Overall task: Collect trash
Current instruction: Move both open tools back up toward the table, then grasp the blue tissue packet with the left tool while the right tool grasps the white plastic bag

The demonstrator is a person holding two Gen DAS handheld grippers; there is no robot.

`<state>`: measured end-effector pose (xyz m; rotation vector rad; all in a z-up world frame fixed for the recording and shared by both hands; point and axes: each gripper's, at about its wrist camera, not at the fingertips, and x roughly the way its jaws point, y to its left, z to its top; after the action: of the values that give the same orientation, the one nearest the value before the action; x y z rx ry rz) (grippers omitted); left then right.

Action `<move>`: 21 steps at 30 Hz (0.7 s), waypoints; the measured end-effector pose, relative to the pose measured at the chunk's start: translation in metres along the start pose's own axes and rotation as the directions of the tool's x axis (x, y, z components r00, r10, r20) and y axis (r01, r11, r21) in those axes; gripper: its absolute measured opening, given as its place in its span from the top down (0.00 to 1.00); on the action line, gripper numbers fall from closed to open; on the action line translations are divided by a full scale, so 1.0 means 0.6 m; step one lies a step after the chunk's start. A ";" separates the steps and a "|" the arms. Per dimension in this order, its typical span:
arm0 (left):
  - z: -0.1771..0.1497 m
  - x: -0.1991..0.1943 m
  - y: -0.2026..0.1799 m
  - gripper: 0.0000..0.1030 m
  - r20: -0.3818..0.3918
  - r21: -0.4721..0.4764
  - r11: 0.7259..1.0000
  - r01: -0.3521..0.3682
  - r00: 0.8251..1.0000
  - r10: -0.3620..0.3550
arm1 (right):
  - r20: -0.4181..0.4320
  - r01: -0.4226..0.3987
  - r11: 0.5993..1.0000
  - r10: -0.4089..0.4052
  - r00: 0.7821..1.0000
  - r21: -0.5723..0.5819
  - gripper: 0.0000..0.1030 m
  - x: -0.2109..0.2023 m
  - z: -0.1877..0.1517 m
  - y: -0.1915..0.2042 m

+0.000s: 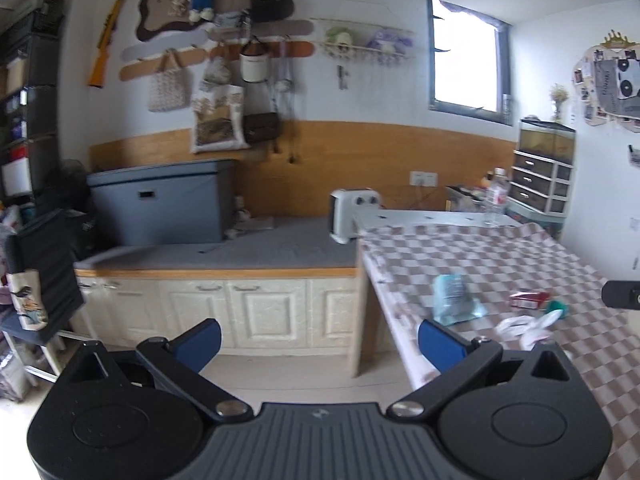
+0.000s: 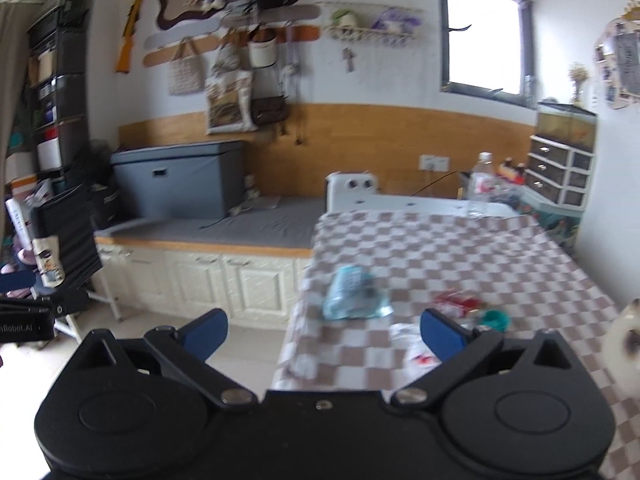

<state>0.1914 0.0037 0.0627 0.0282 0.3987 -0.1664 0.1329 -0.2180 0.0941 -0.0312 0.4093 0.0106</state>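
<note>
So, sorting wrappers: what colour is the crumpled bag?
Light blue bag, clearest in the right wrist view.

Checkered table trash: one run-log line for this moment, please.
left gripper open, empty | right gripper open, empty | light-blue wrapper, red packet, white plastic bag on checkered table, uncollected

we see a table [image 2: 460, 248] covered with a brown-and-white checked cloth [image 1: 520, 256]. on the cloth lie a crumpled light-blue plastic bag [image 2: 354, 294], a red packet [image 2: 456, 303] just beside a small teal item [image 2: 496, 319], and white plastic scraps [image 1: 524, 326] near the front. a clear water bottle [image 2: 482, 188] stands upright at the far end.
</note>
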 end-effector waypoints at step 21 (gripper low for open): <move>0.010 0.219 -0.220 0.00 0.040 0.028 0.994 0.110 0.993 -0.111 | 0.027 0.049 0.991 -0.053 0.998 0.128 0.00 0.186 -0.065 -0.240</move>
<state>0.2909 -0.1472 0.0181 0.0280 0.3567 -0.2812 0.2219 -0.3630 0.0179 0.0843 0.3779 -0.0651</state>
